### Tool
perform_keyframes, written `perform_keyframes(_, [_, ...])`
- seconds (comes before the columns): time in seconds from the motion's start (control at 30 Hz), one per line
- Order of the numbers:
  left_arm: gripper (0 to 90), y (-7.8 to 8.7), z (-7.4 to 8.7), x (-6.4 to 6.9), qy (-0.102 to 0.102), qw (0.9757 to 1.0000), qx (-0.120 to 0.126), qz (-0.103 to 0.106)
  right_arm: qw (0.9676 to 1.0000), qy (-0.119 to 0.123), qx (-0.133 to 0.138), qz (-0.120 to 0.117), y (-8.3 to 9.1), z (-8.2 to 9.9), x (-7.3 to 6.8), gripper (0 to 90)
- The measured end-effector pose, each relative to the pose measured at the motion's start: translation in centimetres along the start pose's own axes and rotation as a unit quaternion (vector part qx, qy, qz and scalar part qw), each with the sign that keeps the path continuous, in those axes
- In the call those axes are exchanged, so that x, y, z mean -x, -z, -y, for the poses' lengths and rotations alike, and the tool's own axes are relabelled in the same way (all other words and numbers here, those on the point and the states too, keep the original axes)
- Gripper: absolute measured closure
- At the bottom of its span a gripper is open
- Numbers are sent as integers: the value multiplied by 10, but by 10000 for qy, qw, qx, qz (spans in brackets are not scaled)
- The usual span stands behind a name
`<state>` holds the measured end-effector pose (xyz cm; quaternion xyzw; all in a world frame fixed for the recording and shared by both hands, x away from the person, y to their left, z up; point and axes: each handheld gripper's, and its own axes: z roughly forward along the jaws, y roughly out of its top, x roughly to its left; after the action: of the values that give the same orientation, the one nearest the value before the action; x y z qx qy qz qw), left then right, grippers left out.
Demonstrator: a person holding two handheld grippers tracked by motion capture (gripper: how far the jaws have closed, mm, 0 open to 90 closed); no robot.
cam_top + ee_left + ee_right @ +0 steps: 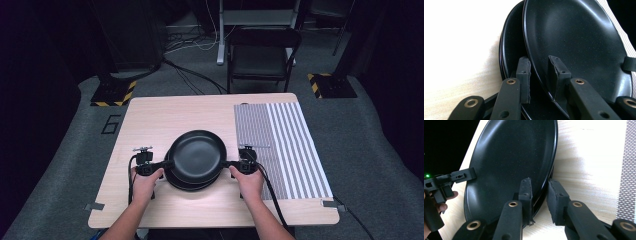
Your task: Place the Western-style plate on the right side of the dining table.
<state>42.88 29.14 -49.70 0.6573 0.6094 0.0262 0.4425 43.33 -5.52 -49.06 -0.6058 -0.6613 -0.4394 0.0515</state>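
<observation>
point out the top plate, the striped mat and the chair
top plate (pixel 196 152), high view, middle of its black inner surface
striped mat (pixel 287 145), high view, bare middle of the cloth
chair (pixel 260 60), high view, its dark seat

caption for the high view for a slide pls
Two handheld grippers, left and right, straddle opposite rims of the top black plate of a stack.

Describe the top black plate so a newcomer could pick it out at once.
Start at the light wooden table with the striped grey-and-white mat on its right side. Just left of that mat, near the person's edge, sits a stack of round black plates. The top black plate is the uppermost one, offset from those beneath, with the left gripper and right gripper at its opposite rims.
</observation>
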Motion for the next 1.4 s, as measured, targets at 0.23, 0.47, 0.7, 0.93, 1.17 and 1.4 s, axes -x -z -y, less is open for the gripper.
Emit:
perform_keyframes(0.23, [723,3,-2,2,-35,10000,8,-8,10000,-15,45,-45,1,0,0,744])
perform_keyframes(0.47, [724,6,-3,3,-86,10000,48,13,9999,-10,102,-86,3,-1,-1,745])
perform_keyframes(0.7, [723,9,-4,4,-48,9999,114,72,9998,12,163,-128,7,-3,-4,745])
perform_keyframes(0.93, [723,13,-6,6,-110,9998,167,66,9997,52,173,-162,8,-3,-6,744])
perform_keyframes(1.17, [723,16,-9,10,-253,9995,186,81,9996,86,215,-183,13,-4,-7,743])
perform_keyframes(1.4, [723,17,-13,14,-270,9994,194,137,9994,99,257,-202,18,-6,-8,744])
